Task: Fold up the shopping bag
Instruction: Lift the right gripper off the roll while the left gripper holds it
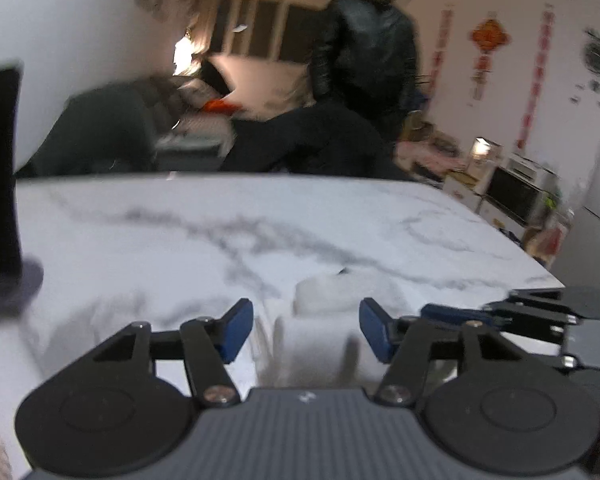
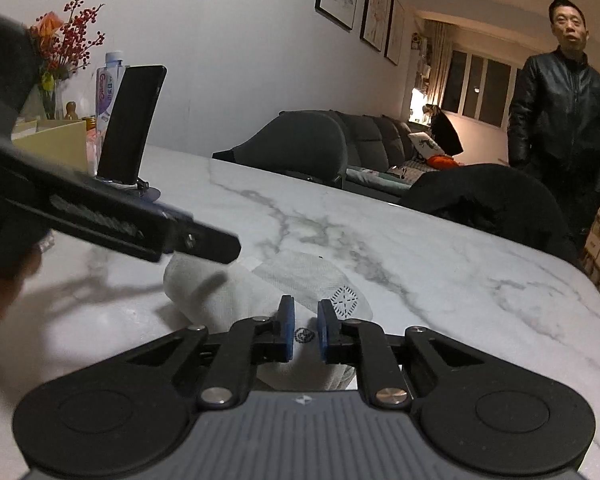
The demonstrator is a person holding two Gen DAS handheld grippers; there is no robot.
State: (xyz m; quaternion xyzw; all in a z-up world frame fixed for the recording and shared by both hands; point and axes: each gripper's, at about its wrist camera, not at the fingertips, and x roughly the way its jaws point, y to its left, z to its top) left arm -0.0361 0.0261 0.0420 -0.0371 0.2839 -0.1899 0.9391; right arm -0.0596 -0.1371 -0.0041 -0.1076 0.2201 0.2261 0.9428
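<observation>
Left wrist: shopping bag [image 1: 324, 320] a white, blurred, rolled bundle on marble counter [image 1: 220, 232], lying between wide-open jaws of left gripper [image 1: 306, 330], untouched | Right wrist: bag [image 2: 260, 288] white mesh fabric (small stitched emblem), long axis running left-far to right-near; right gripper [image 2: 306, 330] jaws narrowly parted above its near end, gripping nothing.

Both wrist cameras sit low over the marble table [image 1: 204, 216], sharing the white bag [image 2: 300, 276].
</observation>
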